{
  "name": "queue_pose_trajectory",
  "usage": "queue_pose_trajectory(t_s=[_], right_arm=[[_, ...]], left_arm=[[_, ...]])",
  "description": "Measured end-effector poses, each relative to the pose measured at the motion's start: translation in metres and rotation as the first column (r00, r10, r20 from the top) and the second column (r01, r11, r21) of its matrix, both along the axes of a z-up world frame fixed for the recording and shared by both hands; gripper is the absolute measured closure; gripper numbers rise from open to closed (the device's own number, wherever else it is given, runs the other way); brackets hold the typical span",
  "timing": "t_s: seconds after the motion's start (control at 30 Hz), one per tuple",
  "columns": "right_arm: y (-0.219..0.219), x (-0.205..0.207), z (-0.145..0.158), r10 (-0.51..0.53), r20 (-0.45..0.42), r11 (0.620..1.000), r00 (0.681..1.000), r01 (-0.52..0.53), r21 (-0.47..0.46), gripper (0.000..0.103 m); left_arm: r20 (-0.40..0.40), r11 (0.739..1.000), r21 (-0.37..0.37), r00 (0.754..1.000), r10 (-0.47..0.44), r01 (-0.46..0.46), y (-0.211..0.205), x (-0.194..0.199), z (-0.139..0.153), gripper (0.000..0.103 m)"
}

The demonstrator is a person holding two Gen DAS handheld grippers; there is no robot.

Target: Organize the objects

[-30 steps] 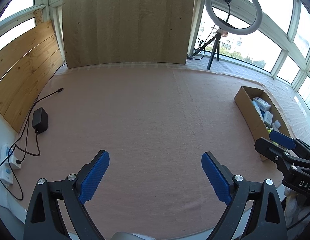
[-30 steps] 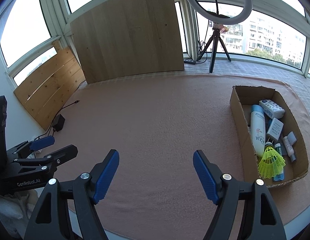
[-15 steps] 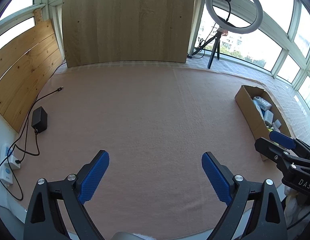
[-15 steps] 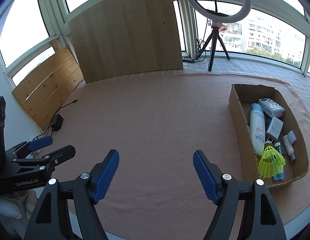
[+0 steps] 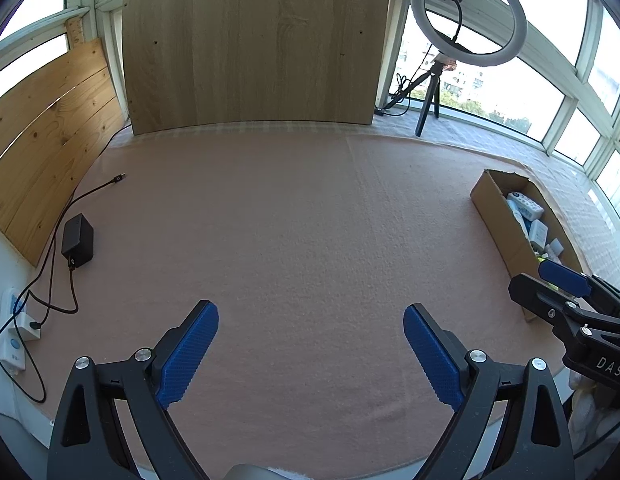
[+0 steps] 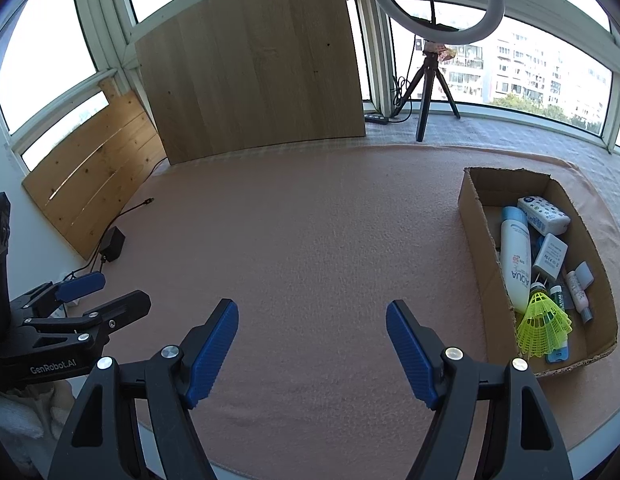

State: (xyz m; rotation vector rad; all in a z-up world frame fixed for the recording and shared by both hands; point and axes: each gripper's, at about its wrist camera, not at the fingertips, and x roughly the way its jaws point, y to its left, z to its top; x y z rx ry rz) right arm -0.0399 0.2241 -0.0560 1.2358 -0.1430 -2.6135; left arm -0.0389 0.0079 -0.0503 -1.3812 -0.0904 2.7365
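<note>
A cardboard box (image 6: 480, 232) sits at the right of the pink cloth (image 6: 310, 240). Inside it lie a white bottle (image 6: 516, 256), a white patterned packet (image 6: 544, 214), a white charger (image 6: 552, 256), a yellow-green shuttlecock (image 6: 544, 322) and some small tubes. My right gripper (image 6: 312, 340) hovers open over bare cloth, left of the box, with nothing between its blue pads. My left gripper (image 5: 310, 344) is also open and empty over the cloth; the box (image 5: 506, 232) appears at its far right. Each gripper shows at the edge of the other's view.
A black power adapter (image 5: 77, 240) with cables and a white power strip (image 5: 13, 328) lie at the left edge. Wooden boards (image 5: 253, 44) lean against the back and left windows. A ring light on a tripod (image 6: 434, 52) stands at the back right.
</note>
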Motion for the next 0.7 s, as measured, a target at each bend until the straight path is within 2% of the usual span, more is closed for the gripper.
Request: queue_pose_trajectory(t_s=[0.7], right_arm=[[0.0004,-0.0085,-0.0021,0.001,0.013,1.0,1.0,-0.001,-0.002,0.03]], left_arm=[[0.0,1.0,-0.001,1.0,-0.001,0.001,-0.0002,-0.0065,-0.0009,0.007]])
